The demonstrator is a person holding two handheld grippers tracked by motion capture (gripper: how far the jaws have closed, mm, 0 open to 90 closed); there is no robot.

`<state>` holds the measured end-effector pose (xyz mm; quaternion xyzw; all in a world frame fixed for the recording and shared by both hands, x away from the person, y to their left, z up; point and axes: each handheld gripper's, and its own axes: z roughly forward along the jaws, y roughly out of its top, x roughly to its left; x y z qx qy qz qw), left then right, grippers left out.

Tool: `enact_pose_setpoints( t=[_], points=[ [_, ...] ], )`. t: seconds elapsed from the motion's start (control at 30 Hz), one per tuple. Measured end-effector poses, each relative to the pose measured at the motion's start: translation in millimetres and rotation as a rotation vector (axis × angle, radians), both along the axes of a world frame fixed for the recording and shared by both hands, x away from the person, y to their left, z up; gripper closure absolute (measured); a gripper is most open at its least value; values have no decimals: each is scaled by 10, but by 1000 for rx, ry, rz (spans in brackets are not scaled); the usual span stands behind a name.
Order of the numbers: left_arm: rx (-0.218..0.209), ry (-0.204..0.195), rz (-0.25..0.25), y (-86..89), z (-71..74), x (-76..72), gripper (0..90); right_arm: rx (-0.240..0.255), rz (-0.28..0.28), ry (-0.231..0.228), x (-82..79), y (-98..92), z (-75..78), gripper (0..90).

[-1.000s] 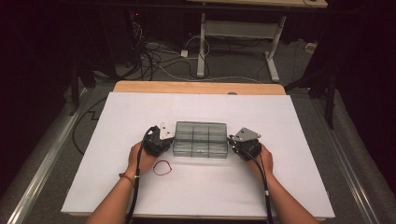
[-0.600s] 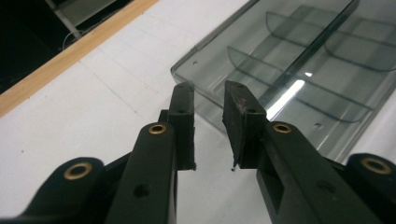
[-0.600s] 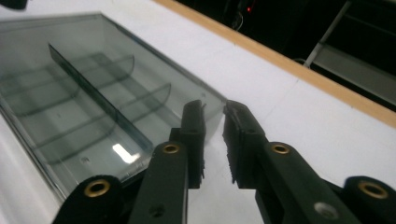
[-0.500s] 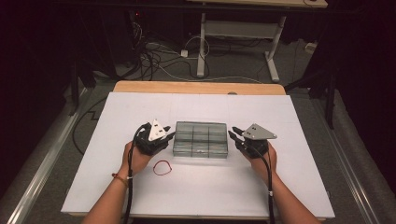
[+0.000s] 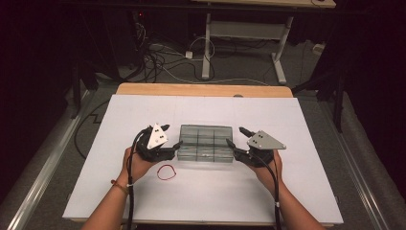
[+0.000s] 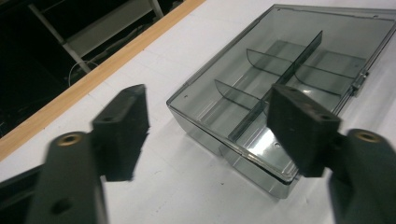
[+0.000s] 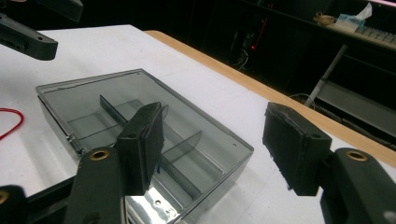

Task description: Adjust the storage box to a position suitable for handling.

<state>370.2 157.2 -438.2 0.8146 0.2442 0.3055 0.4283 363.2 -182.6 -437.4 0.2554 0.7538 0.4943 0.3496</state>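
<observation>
Seen from above: white table top [image 5: 201, 201] with a wooden strip along its far edge. At centre, a smoky grey transparent plastic compartment box [image 5: 205, 143], lid shut, lying flat. Long axis running left to right across the table, parallel to the near edge; inside, one long divider along that axis and shorter curved cross dividers forming two rows of three compartments. Small clasp on the near long side, facing the person.

Just off the box's left short end, the left gripper [image 5: 171, 136], held in the person's left hand [image 5: 136, 165], jaws spread wide and holding nothing, aimed right toward the box. Just off the right short end, the right gripper [image 5: 236, 136], held in the right hand [image 5: 267, 167], jaws likewise spread wide and empty, aimed left. Whether any jaw tip touches the box: cannot tell.

Near the left hand, on the near side of the box and apart from it, a thin red rubber band loop [image 5: 166, 173] lying flat.
</observation>
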Motion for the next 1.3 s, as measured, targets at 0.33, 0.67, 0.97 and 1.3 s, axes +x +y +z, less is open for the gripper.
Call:
enact_pose_setpoints(
  t=[0.33,0.67,0.97,1.3],
  points=[
    [-23,-65,-24,49,53,-198,235,5,18,-52,-209,-38,86,274],
    [16,-100,-27,182,-89,-428,226,-34,21,-37,-382,-197,-7,243],
    [58,-40,13,409,-354,-597,226,-59,56,-10,-541,-313,-154,322],
    [61,12,20,522,-542,-754,226,-82,90,42,-630,-327,-363,438]
  ],
)
